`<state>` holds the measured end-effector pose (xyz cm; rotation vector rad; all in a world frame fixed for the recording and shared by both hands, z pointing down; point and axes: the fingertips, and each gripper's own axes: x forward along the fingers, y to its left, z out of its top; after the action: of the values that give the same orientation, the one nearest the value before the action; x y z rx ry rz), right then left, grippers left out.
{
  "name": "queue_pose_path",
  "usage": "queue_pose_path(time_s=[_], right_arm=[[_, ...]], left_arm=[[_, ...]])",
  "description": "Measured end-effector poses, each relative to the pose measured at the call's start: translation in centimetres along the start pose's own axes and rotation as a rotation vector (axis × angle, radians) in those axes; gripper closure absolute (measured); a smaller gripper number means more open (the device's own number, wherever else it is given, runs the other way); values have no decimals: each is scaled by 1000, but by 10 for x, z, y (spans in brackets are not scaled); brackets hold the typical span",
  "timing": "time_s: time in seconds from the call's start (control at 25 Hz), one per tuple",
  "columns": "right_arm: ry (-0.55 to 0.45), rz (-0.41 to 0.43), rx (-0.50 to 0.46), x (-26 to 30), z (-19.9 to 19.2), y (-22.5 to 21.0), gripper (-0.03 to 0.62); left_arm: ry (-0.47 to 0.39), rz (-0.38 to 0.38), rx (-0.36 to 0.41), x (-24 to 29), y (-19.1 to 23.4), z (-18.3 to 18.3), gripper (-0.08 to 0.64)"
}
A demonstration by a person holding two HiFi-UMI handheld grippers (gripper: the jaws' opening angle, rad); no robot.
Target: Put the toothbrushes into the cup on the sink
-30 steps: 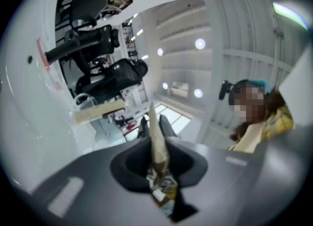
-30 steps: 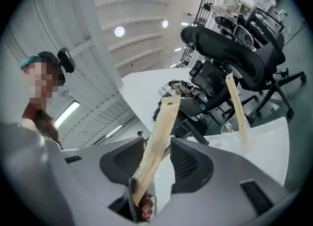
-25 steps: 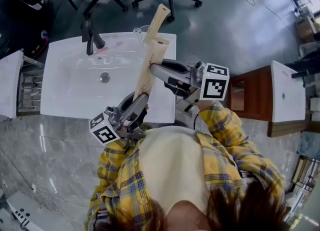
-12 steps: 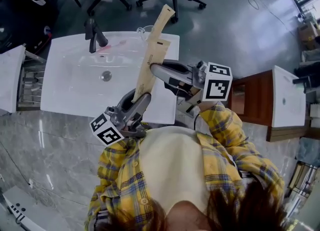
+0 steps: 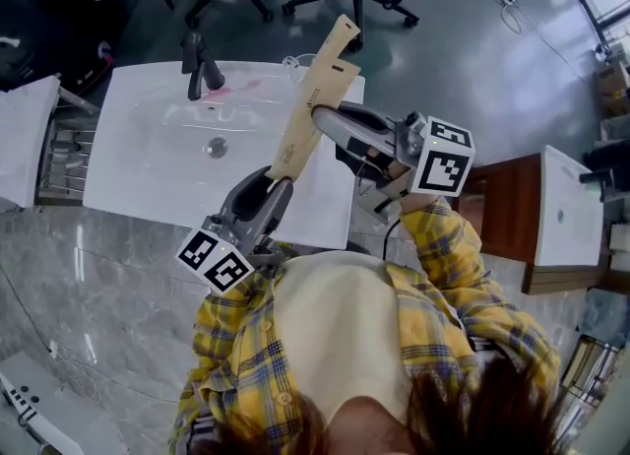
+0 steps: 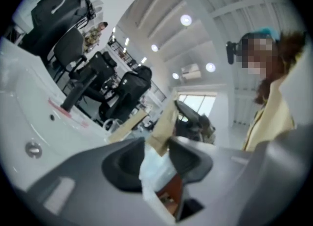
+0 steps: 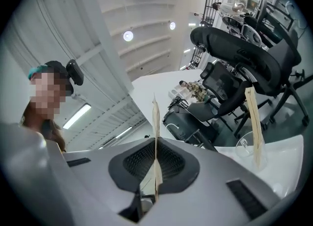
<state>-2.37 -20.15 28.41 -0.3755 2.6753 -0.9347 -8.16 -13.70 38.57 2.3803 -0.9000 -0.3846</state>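
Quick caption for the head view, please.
Right tool clamps a paper-wrapped toothbrush above the white sink; left tool, jaws just opened, straddles its lower end.

We wear a yellow plaid shirt [image 5: 443, 281] crossed with blue and white lines, open over a cream top [image 5: 335, 335], and a teal cap [image 7: 39, 69] with a small black camera [image 7: 75, 72]. Our left gripper [image 5: 279, 187] and right gripper [image 5: 323, 118] are grey with dark pads [image 7: 171, 164]; each bears a white cube [image 5: 443, 160] with black square markers.
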Motion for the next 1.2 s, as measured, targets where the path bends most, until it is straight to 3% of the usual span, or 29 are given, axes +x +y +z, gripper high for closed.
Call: queue_pose_path(time_s=[0.16, 0.36, 0.6, 1.0, 1.2], right_arm=[[-23, -31, -61, 2, 15, -3, 574], [-57, -96, -191, 2, 31, -6, 574], [-108, -199, -377, 6, 52, -18, 574], [-162, -438, -745, 15, 66, -70, 574], [-133, -508, -763, 22, 48, -112, 574]], left_arm=[[54, 117, 105, -2, 13, -1, 419], [51, 257, 197, -11, 25, 5, 428], [102, 349, 291, -17, 34, 5, 489], [113, 400, 280, -28, 39, -4, 514], [124, 413, 275, -33, 39, -9, 521]])
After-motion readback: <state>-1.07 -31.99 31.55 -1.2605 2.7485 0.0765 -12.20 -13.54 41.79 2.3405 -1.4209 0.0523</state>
